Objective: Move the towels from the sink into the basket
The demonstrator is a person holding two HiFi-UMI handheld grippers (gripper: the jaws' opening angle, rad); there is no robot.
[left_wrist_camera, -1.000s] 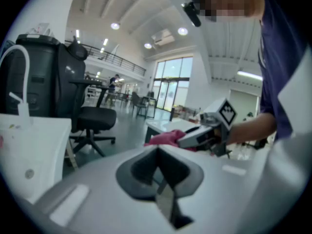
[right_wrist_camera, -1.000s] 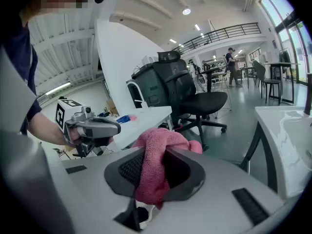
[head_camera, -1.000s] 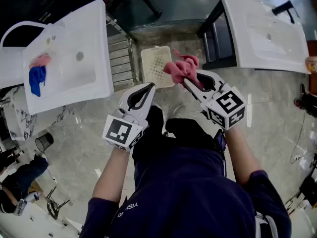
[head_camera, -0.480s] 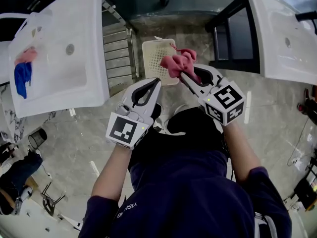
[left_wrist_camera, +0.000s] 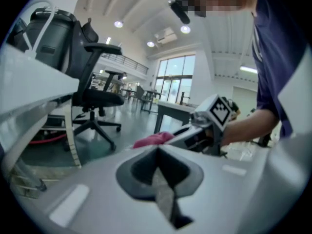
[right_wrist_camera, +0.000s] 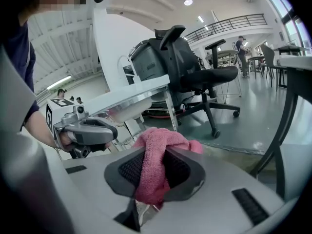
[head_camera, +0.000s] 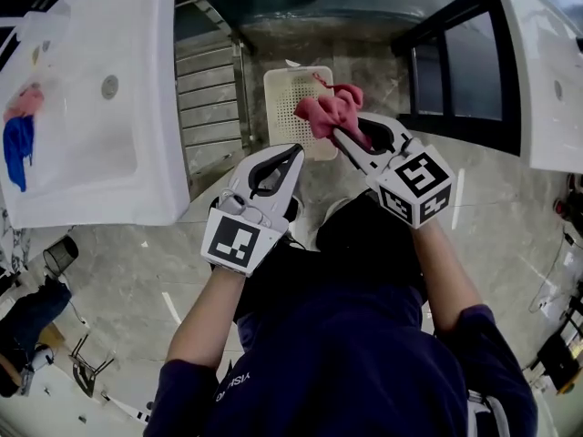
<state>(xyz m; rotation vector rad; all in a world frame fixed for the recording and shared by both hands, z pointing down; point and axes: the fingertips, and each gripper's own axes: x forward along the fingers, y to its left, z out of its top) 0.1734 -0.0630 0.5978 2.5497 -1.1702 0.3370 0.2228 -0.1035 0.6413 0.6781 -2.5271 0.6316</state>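
In the head view, the basket (head_camera: 279, 121), white and perforated, is seen on the floor below the person. The right tongs (head_camera: 341, 138) are closed on a bunched pink towel (head_camera: 326, 113), which is held over the basket's right edge. The left tongs (head_camera: 293, 151) are held just below the basket's lower edge, to the left of the towel and apart from it. Their jaws are shut and nothing is gripped. A white sink (head_camera: 86, 167) is seen to the left of the basket, and in its far left part a blue towel (head_camera: 16, 149) lies touching a second pink towel (head_camera: 25, 104).

In the left gripper view, the jaws are seen pressed together with nothing between them. The pink towel is seen just beyond their tips, in the grip of the right tongs.

In the right gripper view, the pink towel is clamped between the two dark pads, which are kept narrowly apart by the cloth. A fold is bunched above the jaws and a tail hangs below them. The left tongs are seen to the left, apart from the towel.
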